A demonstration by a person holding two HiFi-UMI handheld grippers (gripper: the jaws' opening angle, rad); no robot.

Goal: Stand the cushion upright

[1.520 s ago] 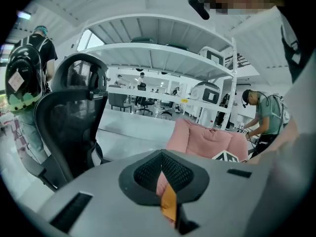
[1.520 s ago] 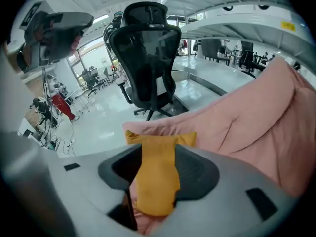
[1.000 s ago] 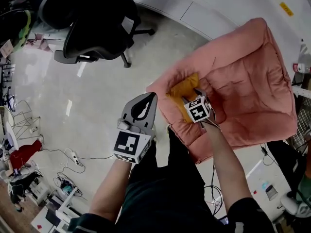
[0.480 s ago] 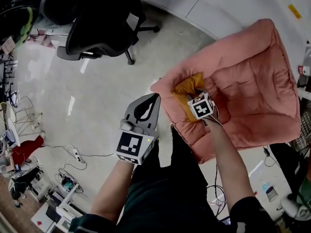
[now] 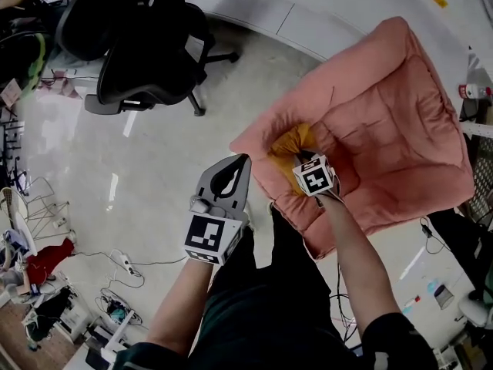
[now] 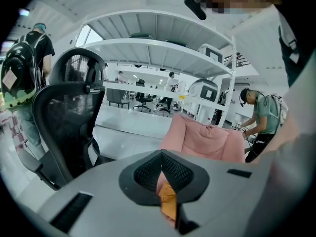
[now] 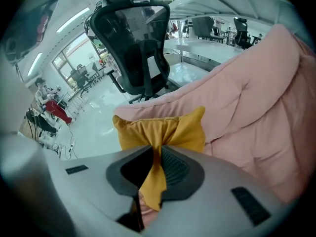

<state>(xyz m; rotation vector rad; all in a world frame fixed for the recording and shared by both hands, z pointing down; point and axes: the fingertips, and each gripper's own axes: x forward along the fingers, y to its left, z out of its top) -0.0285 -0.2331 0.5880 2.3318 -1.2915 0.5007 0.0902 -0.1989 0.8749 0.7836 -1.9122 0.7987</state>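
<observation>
**Supervisor:** Report the state of the right gripper.

**Operator:** My right gripper [image 7: 157, 149] is clamped on the mustard-yellow fabric cushion [image 5: 289, 139]. Its jaws have just been closing, and a fold of the cushion's edge is now pinched between the pads. The fabric bunches above the jaw tips and a strip of it hangs below them. In the head view this gripper sits right of centre and points steeply down.

**Supervisor:** Where is the cushion?

**Operator:** Just right of centre in the head view. It rests on the near left corner of the pink quilted padded seat [image 5: 393, 114], which fills the upper right of that frame. Whether the cushion is lifted clear of the seat, I cannot tell.

**Supervisor:** And the left gripper?

**Operator:** My left gripper [image 6: 161, 154] has its jaws together with nothing between them. It is at lower centre in the head view, above the pale glossy floor [image 5: 146, 153] and just left of the seat's corner, apart from the cushion. A black mesh office chair [image 5: 142, 48] stands at upper left.
</observation>
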